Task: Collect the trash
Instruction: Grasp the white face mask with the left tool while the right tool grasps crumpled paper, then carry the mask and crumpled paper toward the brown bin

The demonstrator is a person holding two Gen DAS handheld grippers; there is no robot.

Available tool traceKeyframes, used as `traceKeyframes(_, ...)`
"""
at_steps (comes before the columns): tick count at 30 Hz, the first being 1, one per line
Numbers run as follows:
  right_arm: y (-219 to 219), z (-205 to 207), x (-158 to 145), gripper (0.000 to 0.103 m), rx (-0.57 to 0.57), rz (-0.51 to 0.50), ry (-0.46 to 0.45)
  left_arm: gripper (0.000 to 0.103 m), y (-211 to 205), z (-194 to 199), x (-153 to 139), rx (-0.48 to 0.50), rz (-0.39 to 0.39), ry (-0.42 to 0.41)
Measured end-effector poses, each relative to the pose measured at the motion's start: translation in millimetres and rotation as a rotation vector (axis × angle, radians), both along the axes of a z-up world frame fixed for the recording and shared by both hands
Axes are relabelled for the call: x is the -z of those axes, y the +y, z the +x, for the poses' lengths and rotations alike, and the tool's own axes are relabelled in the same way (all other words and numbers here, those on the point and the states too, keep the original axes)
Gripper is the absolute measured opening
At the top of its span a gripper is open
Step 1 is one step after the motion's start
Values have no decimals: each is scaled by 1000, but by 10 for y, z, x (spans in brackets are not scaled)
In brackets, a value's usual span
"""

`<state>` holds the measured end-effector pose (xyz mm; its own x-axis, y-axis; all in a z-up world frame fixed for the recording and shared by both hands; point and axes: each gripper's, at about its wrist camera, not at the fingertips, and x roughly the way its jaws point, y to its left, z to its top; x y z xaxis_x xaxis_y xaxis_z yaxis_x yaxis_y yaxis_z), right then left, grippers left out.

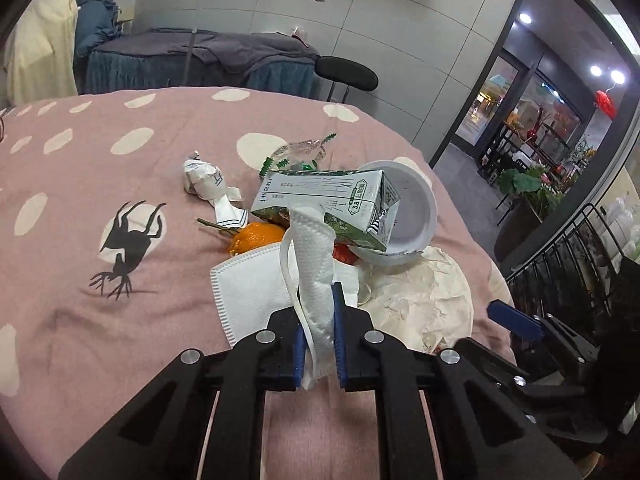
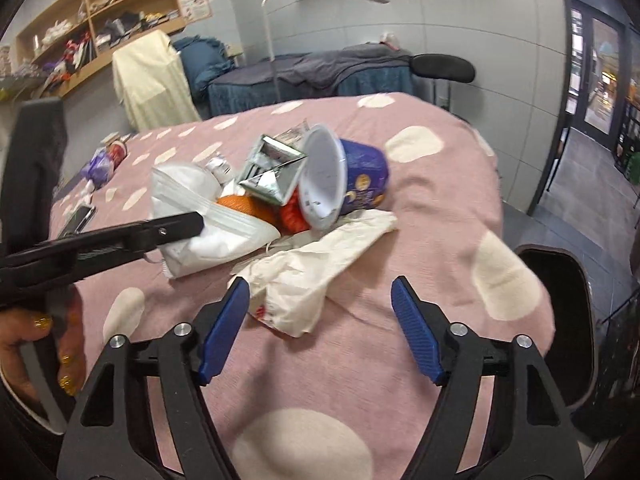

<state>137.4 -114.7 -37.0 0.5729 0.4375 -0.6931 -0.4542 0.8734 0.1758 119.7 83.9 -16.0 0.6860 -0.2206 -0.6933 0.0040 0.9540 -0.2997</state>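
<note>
My left gripper (image 1: 318, 308) is shut on a white face mask (image 1: 316, 256), pinching a raised fold and its ear strap while the rest lies flat on the pink spotted bedspread (image 1: 80, 200). In the right wrist view the left gripper (image 2: 188, 224) grips the mask (image 2: 224, 236) from the left. Beyond the mask lies a pile: a milk carton (image 1: 320, 200), a white-lined blue cup (image 2: 360, 176) on its side, an orange (image 1: 256, 236) and a cream paper bag (image 2: 320, 264). My right gripper (image 2: 320, 296) stands open just above the bag's near end, its pads touching nothing.
A crumpled paper wrapper (image 1: 204, 178) and a clear wrapper (image 1: 300, 152) lie behind the pile. A black bin (image 2: 560, 320) stands off the bed's right edge. A phone (image 2: 78, 220) and small items (image 2: 104, 160) lie far left. A person's hand (image 2: 52, 344) holds the left gripper.
</note>
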Motion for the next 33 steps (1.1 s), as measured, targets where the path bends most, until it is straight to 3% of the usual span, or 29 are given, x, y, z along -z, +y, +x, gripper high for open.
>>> traceKeyframes(2,96,75,64,61,-14,-17,33,11,65,-76,-48,-8,-17,-11)
traceKeyframes(4,156,128,117,43,-33,-18,64,11,92,-138,-93,-11,-10,-29)
traceKeyframes(6,186,154,133,33,-36,-17,73,11,104,-198,-131,-16,-2,-44)
traceKeyframes(10,157,137,107,18,-33,-4,65,11,97,-241,-139,-15,-3,-44)
traceKeyframes(24,-293,-218,-149,12,4,76,0,11,-144,-273,-233,63,-14,-78)
traceKeyframes(33,-792,-428,-294,12,119,104,-62,11,-493,-265,-366,151,-6,-130)
